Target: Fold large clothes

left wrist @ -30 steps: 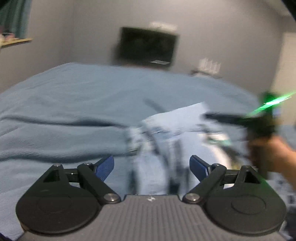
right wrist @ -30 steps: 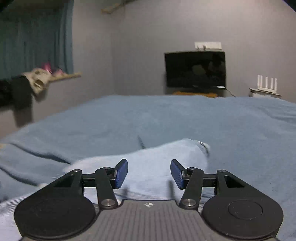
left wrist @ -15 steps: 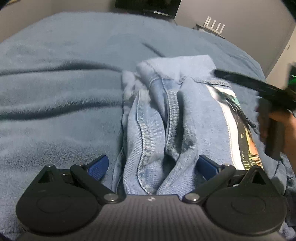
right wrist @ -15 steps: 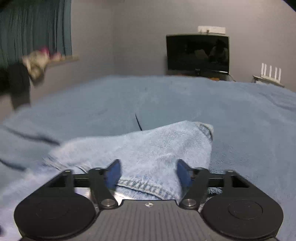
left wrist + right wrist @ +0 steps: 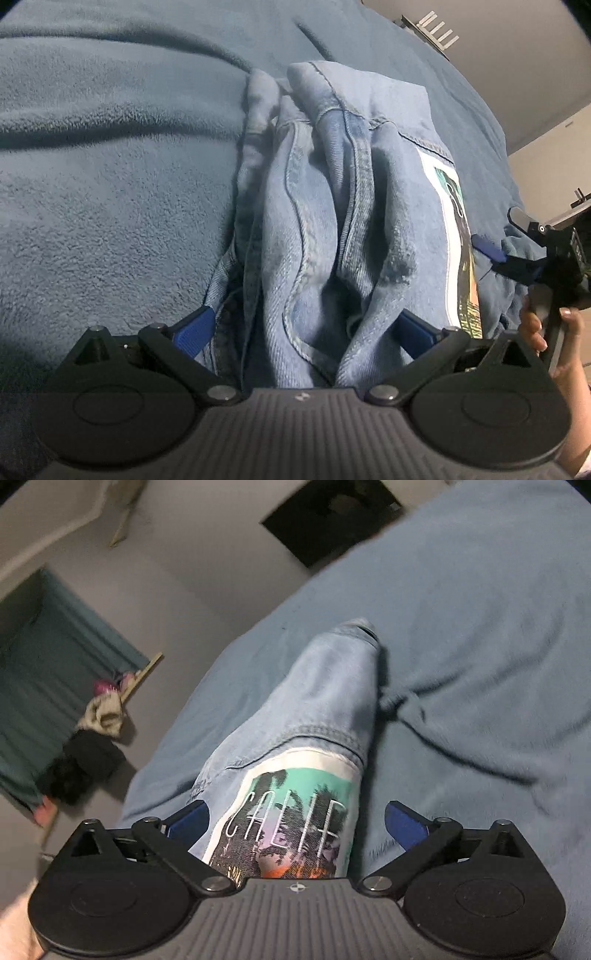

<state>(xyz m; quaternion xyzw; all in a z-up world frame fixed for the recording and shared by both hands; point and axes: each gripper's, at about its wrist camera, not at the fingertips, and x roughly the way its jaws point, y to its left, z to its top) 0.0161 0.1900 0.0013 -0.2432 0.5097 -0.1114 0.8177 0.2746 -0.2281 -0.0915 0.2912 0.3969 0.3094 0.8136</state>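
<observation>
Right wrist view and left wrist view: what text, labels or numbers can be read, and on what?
"CALIF": white letters on the printed patch sewn on the denim garment; the word runs on under the right gripper, so its end is hidden.
The same patch in the left wrist view: seen edge-on, unreadable.
Lower print on the patch: too small and blurred.
Nothing else bears readable text.

A blue blanket [image 5: 110, 184], wall-mounted television [image 5: 332, 520] and teal curtain [image 5: 44, 657].

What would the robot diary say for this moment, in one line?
step: grasp approach | left gripper: open, straddling bunched denim jacket | right gripper: open over jacket's printed patch | surface: blue blanket
</observation>
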